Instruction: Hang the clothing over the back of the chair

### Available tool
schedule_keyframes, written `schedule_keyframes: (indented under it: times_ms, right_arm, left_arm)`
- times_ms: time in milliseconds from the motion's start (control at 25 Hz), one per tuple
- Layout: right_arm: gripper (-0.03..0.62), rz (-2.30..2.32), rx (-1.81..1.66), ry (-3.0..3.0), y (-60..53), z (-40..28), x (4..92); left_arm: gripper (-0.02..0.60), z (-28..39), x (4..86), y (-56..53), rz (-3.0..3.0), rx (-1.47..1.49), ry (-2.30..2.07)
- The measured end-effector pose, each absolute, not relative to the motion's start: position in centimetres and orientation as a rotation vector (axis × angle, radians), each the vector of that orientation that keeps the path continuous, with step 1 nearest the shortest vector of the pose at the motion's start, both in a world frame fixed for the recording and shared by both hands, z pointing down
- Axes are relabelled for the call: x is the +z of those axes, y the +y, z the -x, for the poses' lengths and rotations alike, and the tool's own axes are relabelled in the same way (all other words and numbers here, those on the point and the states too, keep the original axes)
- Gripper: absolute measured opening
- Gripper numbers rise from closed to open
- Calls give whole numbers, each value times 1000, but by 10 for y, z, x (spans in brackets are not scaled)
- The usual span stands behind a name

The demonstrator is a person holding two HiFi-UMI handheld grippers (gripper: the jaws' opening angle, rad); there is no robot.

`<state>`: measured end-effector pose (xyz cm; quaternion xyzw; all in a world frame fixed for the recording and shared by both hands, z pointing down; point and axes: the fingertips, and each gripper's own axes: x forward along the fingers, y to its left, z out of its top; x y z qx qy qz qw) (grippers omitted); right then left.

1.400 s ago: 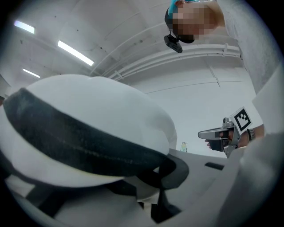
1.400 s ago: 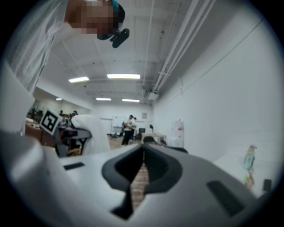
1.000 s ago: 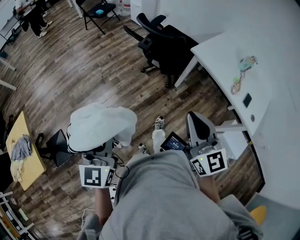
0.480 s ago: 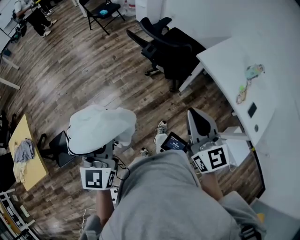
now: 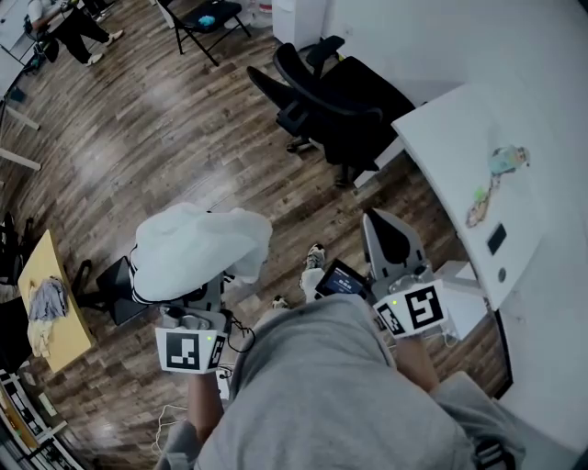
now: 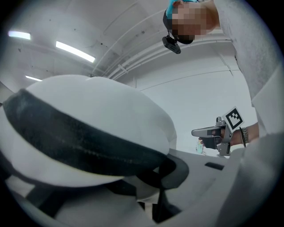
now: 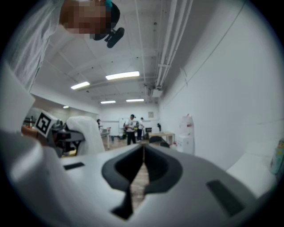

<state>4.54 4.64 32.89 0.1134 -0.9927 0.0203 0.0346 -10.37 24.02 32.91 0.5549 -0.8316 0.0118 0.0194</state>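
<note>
A white garment with black stripes point(image 5: 197, 250) is bunched over my left gripper point(image 5: 206, 292), which is shut on it; the fingertips are hidden under the cloth. In the left gripper view the garment point(image 6: 88, 128) fills the frame in front of the jaws. My right gripper point(image 5: 378, 228) is held level beside it, shut and holding nothing; in its own view the right gripper point(image 7: 143, 153) shows its tips touching. A black office chair point(image 5: 340, 101) stands ahead on the wooden floor, its back toward me and bare.
A white desk point(image 5: 459, 156) with small items runs along the right, close to the office chair. A black folding chair point(image 5: 202, 18) stands farther off. A yellow table point(image 5: 41, 303) with clothes is at the left. People stand at the far left.
Both grippers have travelled forward across the floor toward the office chair, the garment still in the left one. The desk has slid to the right in the head view.
</note>
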Motion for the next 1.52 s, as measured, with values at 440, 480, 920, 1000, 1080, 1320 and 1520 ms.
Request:
schedule_keyframes:
  times_ms: [440,480,920,1000,1080,1320,1520]
  right_arm:
    - [35,-214,78,-3053,-24,-9,325]
    - [35,-200,81,-3054,-30,-8,325]
    - [34,-102,72,-3062,-89,-4,327]
    - [35,-104,47,-3066,-101,-6,324]
    - [35,-129,41,-3068,-110,-10,324]
    - [35,-219,80,-3073,-127,-19,325]
    - [34,-273,84,-3059,-133,-23,328]
  left_arm:
    - [101,126,315,177,-1631,56,-2643]
    - [101,127,314,172,-1622,57,-2650]
    - [101,144,302,121,-1533,44,-2735]
    - [101,147,300,114,-1520,33,-2751]
    - [100,148,300,111,-1520,34,-2756]
    - [100,155,295,90,-1576,82,-2745]
    - [101,161,291,74,-1617,100,-2733]
